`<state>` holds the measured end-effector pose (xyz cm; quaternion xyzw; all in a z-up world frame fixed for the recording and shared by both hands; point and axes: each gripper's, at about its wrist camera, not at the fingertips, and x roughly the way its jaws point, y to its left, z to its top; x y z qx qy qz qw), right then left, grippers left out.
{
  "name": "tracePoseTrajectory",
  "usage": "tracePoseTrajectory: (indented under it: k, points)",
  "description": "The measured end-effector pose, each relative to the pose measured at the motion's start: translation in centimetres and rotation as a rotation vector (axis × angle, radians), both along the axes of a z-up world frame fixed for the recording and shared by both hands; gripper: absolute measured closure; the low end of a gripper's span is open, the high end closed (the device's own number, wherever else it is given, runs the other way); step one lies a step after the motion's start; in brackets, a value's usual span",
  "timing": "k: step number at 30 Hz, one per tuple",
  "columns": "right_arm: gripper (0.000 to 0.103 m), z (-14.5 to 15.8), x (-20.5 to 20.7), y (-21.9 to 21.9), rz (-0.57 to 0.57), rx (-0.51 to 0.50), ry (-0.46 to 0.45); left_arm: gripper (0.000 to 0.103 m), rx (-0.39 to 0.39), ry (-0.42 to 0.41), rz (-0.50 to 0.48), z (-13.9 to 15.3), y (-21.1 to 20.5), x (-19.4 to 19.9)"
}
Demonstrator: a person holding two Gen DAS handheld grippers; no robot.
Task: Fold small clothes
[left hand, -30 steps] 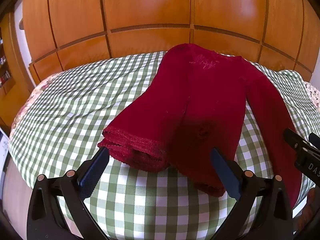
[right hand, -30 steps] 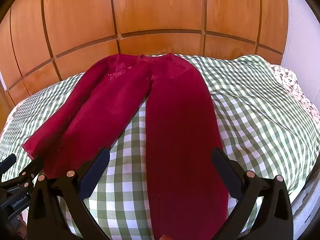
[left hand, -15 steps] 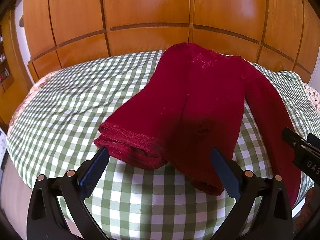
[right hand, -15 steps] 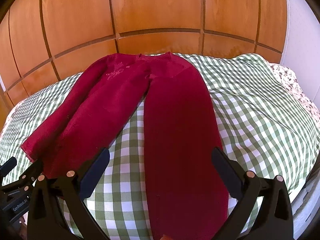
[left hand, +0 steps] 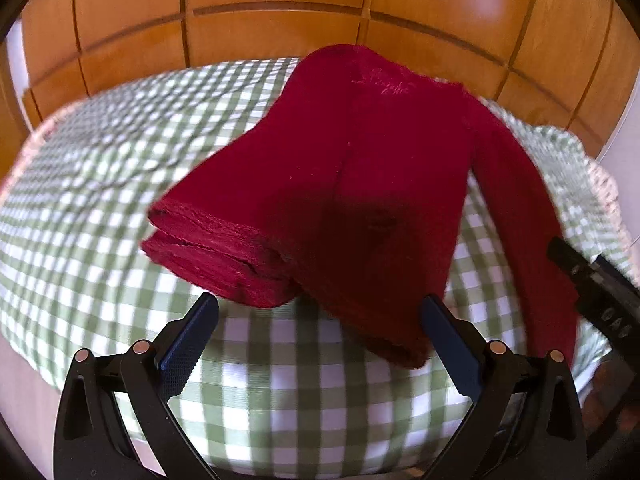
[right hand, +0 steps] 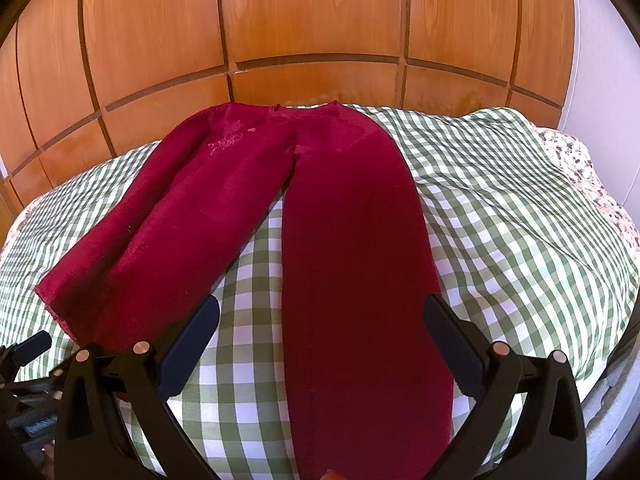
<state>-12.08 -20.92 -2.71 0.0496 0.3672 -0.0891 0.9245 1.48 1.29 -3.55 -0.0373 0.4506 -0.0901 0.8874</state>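
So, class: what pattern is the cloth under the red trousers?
Green-and-white check cloth, clearest in the right wrist view.

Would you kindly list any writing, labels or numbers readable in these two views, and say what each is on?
"DAS" (partial, seen at an angle): white letters on the right tool, at the left view's edge.
Embroidered motif near the waist of the red trousers: decorative, not legible as words.
Left tool's body in the right view: no readable lettering.
Nothing else carries text.

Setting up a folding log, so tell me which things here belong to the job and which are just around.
Job: red trousers, left gripper, right gripper, both with jaws open.
Around: green checked bedspread, wooden panelled wall, floral sheet edge.
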Motion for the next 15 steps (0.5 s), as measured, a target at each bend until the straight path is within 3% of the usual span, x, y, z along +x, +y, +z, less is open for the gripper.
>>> tracePoseTrajectory:
  k: [3, 5, 11, 15]
  points:
    - [0.002, 0.0, 0.1, -0.1, -0.003, 0.004, 0.001, 0.003, -0.053, -0.045, 0.024, 0.3, 0.7, -0.2]
    - [0.002, 0.0, 0.2, -0.4, -0.004, 0.014, 0.0, 0.003, -0.037, -0.072, 0.036, 0.5, 0.7, -0.2]
    - [0.002, 0.1, 0.4, -1.3, 0.086, 0.04, -0.064, 0.003, 0.139, -0.117, 0.02, 0.3, -0.4, -0.5]
    - [0.002, 0.0, 0.3, -3.8, 0.108, 0.098, -0.043, 0.003, 0.216, -0.119, 0.032, -0.1, 0.1, 0.4]
